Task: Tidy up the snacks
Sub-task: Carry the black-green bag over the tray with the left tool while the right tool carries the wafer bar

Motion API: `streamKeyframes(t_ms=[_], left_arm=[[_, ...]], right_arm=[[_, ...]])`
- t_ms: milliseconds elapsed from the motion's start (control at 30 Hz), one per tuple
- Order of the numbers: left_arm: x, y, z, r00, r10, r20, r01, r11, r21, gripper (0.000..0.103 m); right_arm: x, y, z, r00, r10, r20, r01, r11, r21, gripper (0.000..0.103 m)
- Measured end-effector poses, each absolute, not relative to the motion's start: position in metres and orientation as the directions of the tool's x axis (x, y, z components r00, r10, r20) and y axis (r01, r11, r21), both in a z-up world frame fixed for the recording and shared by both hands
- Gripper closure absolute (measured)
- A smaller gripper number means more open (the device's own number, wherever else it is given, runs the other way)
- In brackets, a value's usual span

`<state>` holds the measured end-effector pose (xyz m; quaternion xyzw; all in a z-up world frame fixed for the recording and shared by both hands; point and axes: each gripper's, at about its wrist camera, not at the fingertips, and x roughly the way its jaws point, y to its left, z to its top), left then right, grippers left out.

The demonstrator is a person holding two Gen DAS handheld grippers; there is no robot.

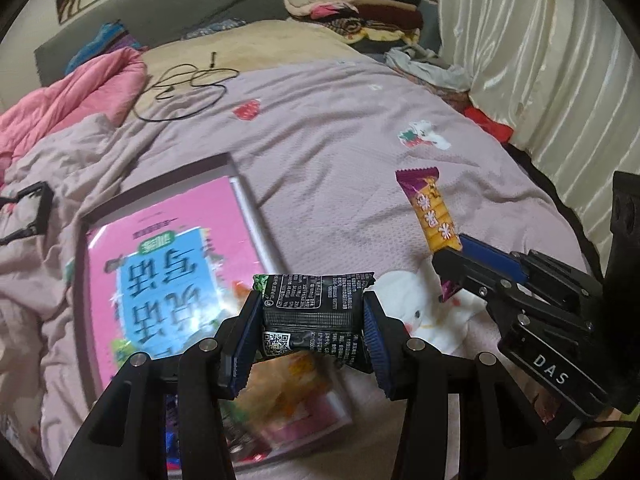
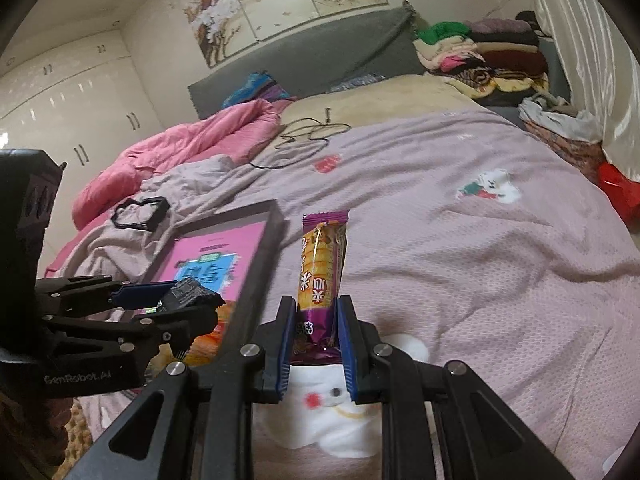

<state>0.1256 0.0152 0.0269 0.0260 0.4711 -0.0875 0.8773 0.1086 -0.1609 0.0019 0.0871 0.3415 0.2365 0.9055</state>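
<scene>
2 grippers grip snacks beside tray [image 1: 244, 200].

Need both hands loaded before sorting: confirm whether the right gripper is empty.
No, the right gripper is shut on an upright purple-and-orange snack bar.

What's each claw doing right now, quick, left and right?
Left claw: closed on the black snack packet, above the pink-lined tray.
Right claw: closed on the purple-and-orange snack bar, which stands upright.
</scene>
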Motion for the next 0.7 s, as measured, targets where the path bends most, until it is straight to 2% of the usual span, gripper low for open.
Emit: streamKeyframes(t_ms=[300, 700], left_arm=[[0.093, 0.084, 0.042, 0.587, -0.061, -0.808, 0.052, 0.998, -0.037, 0.053], [0.058, 0.178, 0.039, 0.602, 0.059, -0.796, -0.142, 0.989, -0.034, 0.053]], right_arm=[[0.086, -0.115, 0.010, 0.581, 0.579, -0.571, -0.468, 0.812, 0.348, 0.082], [0.065, -0.061, 0.012, 0.513, 0.620, -0.593, -0.549, 0.769, 0.329, 0.082]])
